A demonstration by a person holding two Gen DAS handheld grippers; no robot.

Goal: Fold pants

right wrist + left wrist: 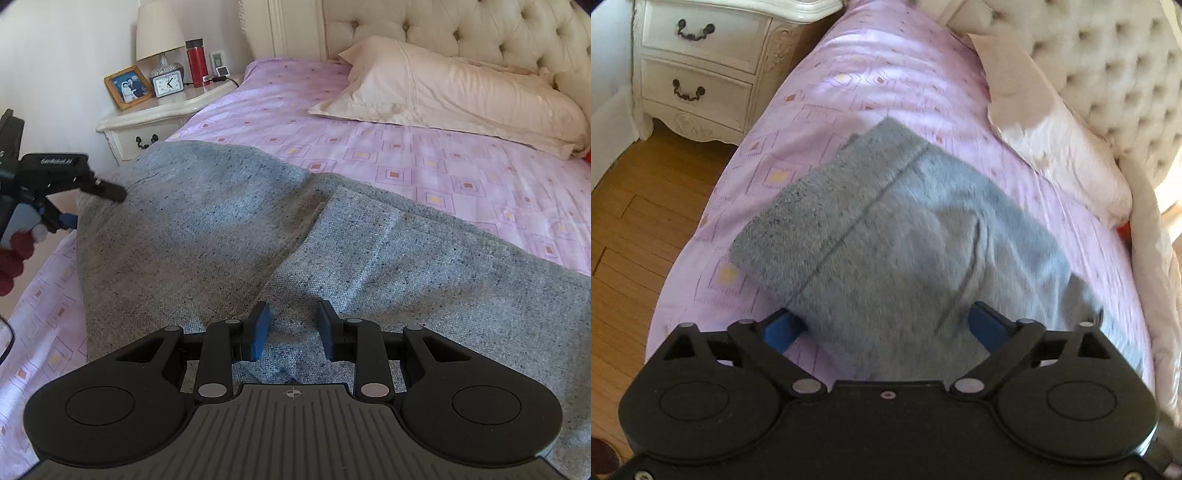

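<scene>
Grey speckled pants point(886, 236) lie on the pink patterned bed sheet point(886, 74), partly folded over themselves. In the left wrist view my left gripper point(886, 325) stands wide open, its blue pads point(783, 328) on either side of the near cloth edge. In the right wrist view the pants point(258, 240) fill the middle, with a raised fold running diagonally. My right gripper point(293, 328) is open just above the cloth, with cloth between its blue pads point(258, 328). The left gripper point(92, 199) shows at the left edge of the pants, the cloth lifted there.
A cream pillow point(443, 96) and a tufted headboard point(461, 29) are at the head of the bed. A white nightstand point(147, 122) holds a lamp, clock, photo frame and red bottle. Its drawers point(698, 62) and a wooden floor point(635, 236) lie left of the bed.
</scene>
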